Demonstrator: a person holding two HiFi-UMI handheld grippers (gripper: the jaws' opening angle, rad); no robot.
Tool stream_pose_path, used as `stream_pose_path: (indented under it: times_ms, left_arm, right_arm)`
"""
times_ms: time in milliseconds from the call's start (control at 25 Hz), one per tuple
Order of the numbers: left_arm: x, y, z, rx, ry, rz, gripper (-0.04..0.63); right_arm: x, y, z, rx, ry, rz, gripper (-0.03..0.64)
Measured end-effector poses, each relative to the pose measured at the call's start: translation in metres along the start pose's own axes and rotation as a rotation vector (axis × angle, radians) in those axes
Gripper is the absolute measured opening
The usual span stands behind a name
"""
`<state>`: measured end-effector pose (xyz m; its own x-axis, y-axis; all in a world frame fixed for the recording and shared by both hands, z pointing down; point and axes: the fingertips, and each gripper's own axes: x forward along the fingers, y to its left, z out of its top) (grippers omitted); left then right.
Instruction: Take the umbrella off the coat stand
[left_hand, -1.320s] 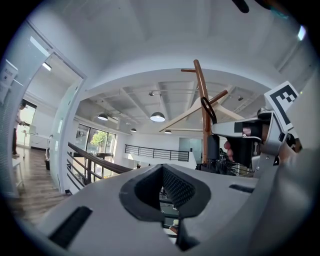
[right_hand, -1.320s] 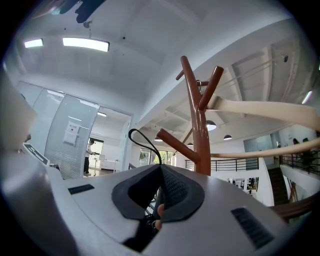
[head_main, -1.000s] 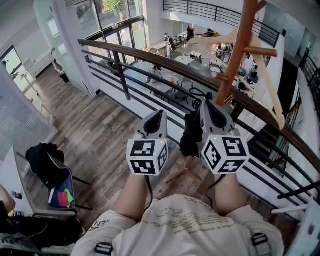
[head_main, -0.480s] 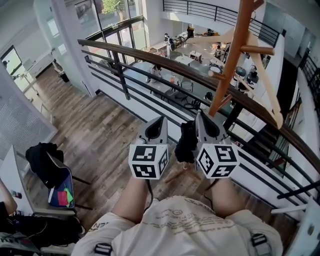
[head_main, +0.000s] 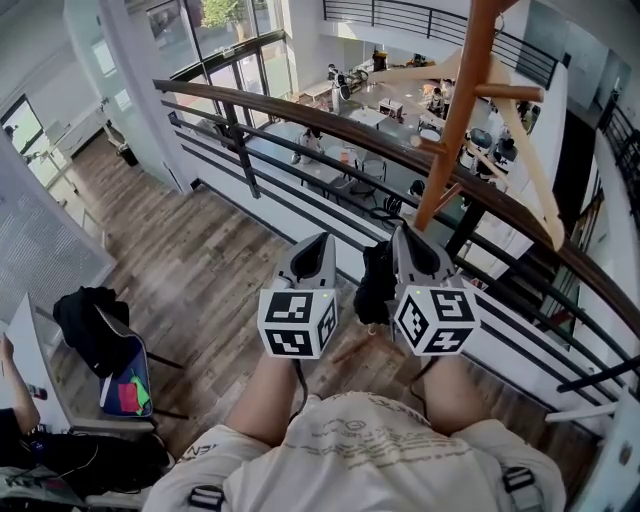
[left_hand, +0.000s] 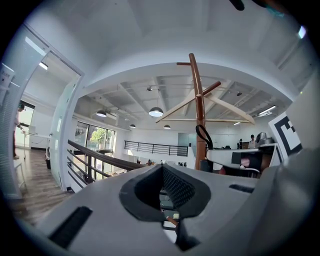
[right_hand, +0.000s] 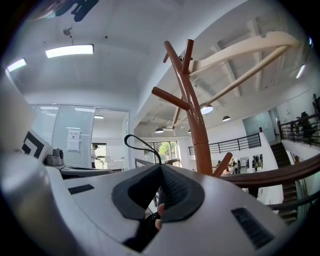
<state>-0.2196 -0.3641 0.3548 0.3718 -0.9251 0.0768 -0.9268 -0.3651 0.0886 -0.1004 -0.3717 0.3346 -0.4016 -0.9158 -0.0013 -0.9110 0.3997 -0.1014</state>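
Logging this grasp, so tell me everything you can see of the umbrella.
The umbrella is a small, folded black bundle, fabric by its look, hanging down beside the right gripper, whose jaws are shut on it. Its thin black loop arcs up free above the jaws, left of the brown wooden coat stand and on none of its pegs.

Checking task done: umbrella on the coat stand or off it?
Off. Right tongs are shut on the umbrella; its strap loop hangs free, touching no peg of the coat stand.
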Motion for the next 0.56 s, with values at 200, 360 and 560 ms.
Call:
stream_pose_path:
  times_ms: [200, 360, 560]
  left_arm:
    - [0.0, 0.0, 0.003, 0.001, -0.004, -0.013, -0.002]
    - [0.0, -0.005, 0.003, 0.0, -0.002, -0.026, -0.003]
    - [0.0, -0.008, 0.005, 0.001, -0.004, -0.04, -0.003]
  right_arm:
    - [-0.002, 0.0, 0.002, 0.005, -0.004, -0.016, 0.005]
    - [-0.007, -0.001, 0.003, 0.0, -0.001, -0.028, 0.005]
    - [-0.013, 0.0, 0.004, -0.012, 0.004, -0.039, 0.005]
